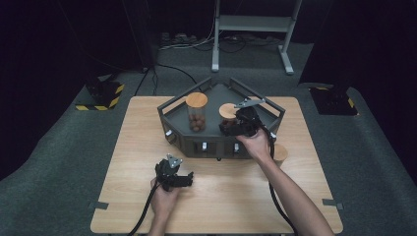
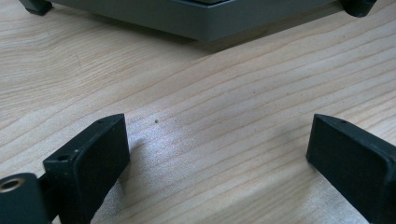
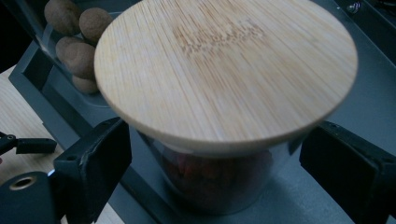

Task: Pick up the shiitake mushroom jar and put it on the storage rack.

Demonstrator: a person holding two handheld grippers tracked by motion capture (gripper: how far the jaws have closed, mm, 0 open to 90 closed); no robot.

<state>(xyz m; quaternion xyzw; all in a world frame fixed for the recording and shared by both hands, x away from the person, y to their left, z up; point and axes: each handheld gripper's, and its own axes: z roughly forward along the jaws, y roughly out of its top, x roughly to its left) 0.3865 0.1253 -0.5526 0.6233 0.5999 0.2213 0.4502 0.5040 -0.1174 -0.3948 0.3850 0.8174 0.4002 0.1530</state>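
A dark grey railed tray [image 1: 194, 143] stands at the back middle of the wooden table [image 1: 137, 147]. Two glass jars with bamboo lids stand in it. The left jar [image 1: 196, 112] holds brown balls [image 3: 74, 44]. The right jar [image 1: 227, 111] holds something reddish. In the right gripper view its lid [image 3: 224, 70] looms large, and my right gripper [image 3: 217, 140] is open with a jaw on either side of the glass, small gaps showing. My left gripper [image 1: 183, 177] rests low over bare table in front of the tray, open [image 2: 218, 126], nothing between its jaws.
A round wooden-topped object [image 1: 281, 153] sits on the table just right of the tray, behind my right hand. The tray's front wall [image 2: 205, 21] lies close ahead of the left gripper. Bare tabletop spreads to the left and front. A metal stand [image 1: 251, 24] is on the floor beyond.
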